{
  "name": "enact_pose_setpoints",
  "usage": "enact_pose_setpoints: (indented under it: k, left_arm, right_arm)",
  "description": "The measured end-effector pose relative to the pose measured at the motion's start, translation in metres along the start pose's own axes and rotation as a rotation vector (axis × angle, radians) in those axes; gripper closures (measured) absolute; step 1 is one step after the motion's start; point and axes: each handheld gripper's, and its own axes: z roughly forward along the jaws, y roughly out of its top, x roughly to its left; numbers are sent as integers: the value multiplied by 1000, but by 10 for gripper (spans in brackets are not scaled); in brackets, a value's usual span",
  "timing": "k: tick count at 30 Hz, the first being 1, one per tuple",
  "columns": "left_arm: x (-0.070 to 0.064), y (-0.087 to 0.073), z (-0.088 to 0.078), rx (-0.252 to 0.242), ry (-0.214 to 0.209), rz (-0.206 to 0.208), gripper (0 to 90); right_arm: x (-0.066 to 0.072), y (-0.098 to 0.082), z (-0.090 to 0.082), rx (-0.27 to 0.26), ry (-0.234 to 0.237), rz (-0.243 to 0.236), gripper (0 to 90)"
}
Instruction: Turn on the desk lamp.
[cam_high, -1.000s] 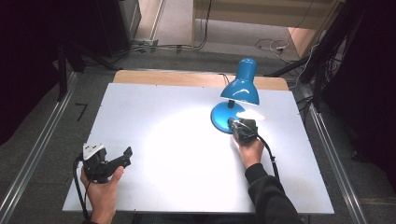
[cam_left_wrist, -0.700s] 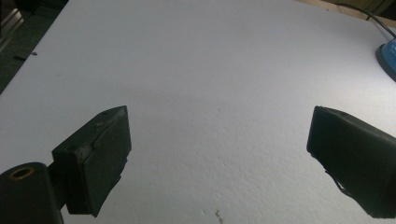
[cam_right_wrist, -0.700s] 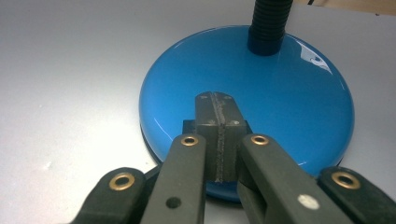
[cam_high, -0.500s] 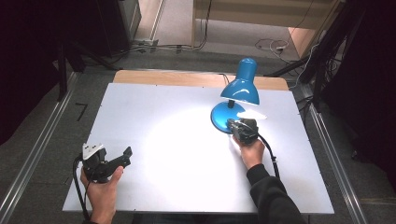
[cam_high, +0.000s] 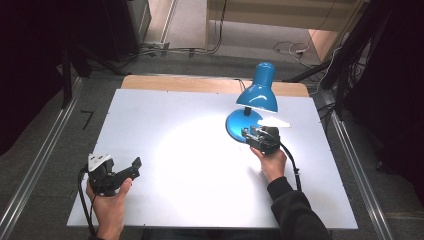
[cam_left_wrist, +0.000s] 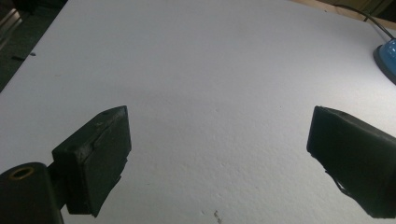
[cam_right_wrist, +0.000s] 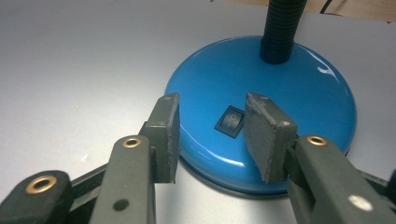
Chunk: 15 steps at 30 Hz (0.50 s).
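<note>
Standing near the table's (cam_high: 150, 115) far right edge: lamp (cam_high: 252, 107), right gripper (cam_high: 252, 135) at its base, left gripper (cam_high: 131, 167) near-left, bare surface between. Left gripper view: jaws wide, empty. Right gripper view: jaws just opened partway, straddling the switch (cam_right_wrist: 229, 121), gripping nothing.

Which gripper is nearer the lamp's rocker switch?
Right. The right gripper hovers at the blue lamp base, its jaws parted either side of the switch. The left gripper sits far off near the table's front-left corner.
</note>
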Motion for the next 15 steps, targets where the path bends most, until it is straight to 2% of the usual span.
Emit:
enact_pose_setpoints:
  k: [4,7,8,11,15]
  left_arm:
    - [0,0,0,-1,0,-2,68]
    - [0,0,0,-2,1,-2,68]
    - [0,0,0,-2,0,-2,68]
    - [0,0,0,-1,-1,-3,68]
    - [0,0,0,0,-2,0,68]
  right_arm:
    - [1,0,-3,1,2,-2,463]
    - [0,-1,-4,3,10,-1,450]
    - [1,-1,-5,8,8,1,408]
    - [2,-2,-7,17,10,-3,369]
    - [4,-3,-10,22,11,-12,346]
